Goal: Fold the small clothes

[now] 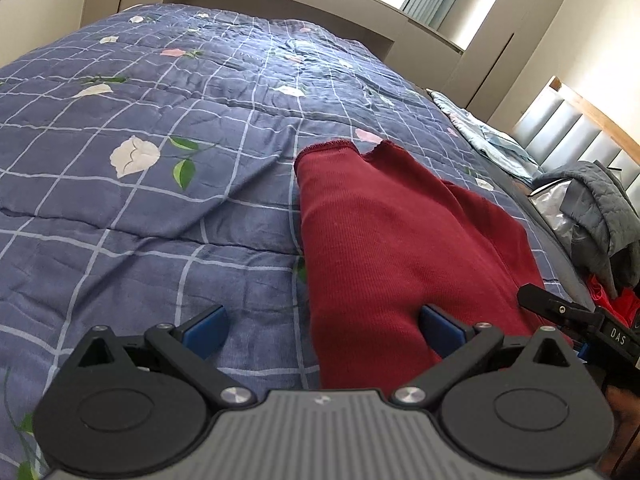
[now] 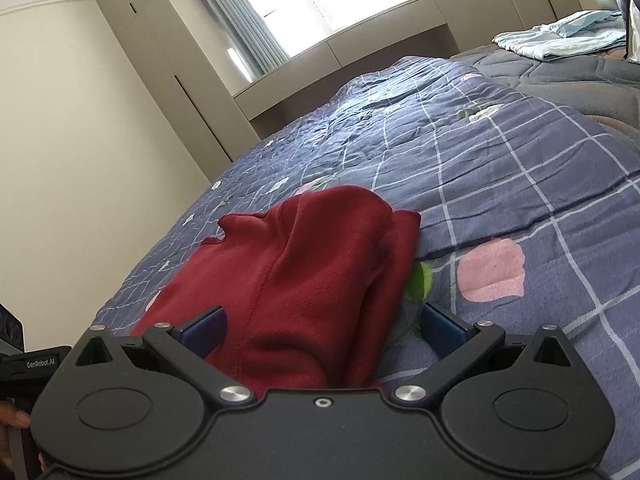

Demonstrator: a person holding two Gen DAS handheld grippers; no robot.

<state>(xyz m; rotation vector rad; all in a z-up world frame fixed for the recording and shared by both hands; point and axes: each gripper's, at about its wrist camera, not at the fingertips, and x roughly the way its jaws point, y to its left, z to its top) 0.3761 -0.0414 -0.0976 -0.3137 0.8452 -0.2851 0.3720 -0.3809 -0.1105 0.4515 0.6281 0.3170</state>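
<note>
A dark red knit garment [image 1: 384, 248] lies on the blue checked floral quilt [image 1: 160, 160], folded into a long strip. My left gripper [image 1: 324, 328] is open at its near end, with the garment's left edge between the blue pads. In the right wrist view the same red garment [image 2: 304, 272] lies bunched, with a seam down its middle. My right gripper [image 2: 324, 328] is open over its near end, with the cloth between the pads. The right gripper also shows at the left view's right edge [image 1: 576, 320].
A grey quilted blanket [image 1: 600, 216] and red cloth [image 1: 616, 304] are piled at the right by the headboard. Light blue folded cloth [image 2: 560, 40] lies at the far end of the bed. Wardrobes and a window seat stand beyond the bed.
</note>
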